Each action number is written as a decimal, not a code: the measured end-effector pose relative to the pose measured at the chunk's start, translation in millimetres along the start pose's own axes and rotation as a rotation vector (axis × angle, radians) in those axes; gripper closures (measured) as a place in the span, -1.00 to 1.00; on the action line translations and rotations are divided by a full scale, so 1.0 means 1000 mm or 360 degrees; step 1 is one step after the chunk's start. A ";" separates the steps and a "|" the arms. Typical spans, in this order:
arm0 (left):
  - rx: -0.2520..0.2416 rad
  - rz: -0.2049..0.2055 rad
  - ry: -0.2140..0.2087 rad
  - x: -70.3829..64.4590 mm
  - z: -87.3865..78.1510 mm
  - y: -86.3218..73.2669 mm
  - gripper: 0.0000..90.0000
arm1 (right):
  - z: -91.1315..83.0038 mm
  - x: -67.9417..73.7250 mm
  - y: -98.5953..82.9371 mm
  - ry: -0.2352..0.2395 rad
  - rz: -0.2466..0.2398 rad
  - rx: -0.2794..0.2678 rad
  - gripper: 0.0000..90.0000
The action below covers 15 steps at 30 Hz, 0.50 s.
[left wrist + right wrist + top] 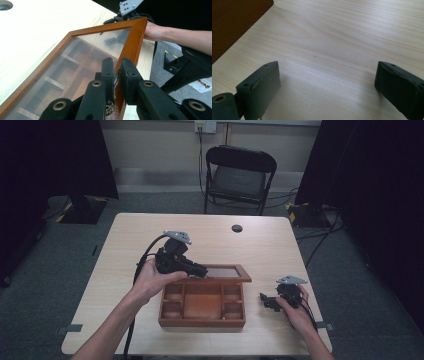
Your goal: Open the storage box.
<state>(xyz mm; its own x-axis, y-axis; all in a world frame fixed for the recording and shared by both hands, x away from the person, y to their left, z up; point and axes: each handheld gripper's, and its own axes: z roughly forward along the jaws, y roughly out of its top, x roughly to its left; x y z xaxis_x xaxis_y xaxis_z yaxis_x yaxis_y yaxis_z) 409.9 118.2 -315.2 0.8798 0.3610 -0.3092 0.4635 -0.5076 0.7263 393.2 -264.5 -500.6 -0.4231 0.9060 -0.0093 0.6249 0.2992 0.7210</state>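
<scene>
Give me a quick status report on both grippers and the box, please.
Left gripper shut on glass-paned wooden lid, lifted. Right gripper open over pale wooden table. Brown compartmented wooden box unobstructed.

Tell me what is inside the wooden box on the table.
The wooden box is split by dividers into compartments, and those visible in the high view look bare. Its glass lid, held by the left gripper, stands raised; the box's back edge under the lid is hidden.

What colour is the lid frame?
Reddish-brown wood lid frame, clearest in the left gripper view.
</scene>
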 end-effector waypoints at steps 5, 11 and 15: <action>-0.0018 0.0006 0.0016 0.000 -0.001 0.003 0.81 | 0.000 0.000 0.000 0.0000 0.0000 0.0000 -0.88; -0.0023 0.0012 0.0013 0.002 0.001 0.006 0.82 | 0.000 0.000 0.000 0.0000 0.0000 0.0000 -0.88; -0.0015 0.0008 0.0014 0.001 0.003 0.007 0.82 | 0.000 0.000 0.000 0.0000 0.0000 0.0000 -0.88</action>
<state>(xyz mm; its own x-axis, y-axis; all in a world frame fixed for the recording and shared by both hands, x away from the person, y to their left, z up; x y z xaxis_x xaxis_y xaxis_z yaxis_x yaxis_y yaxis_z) 414.6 113.2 -312.4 0.8811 0.3656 -0.3000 0.4581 -0.5018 0.7337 393.2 -264.6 -500.6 -0.4232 0.9060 -0.0094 0.6249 0.2994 0.7210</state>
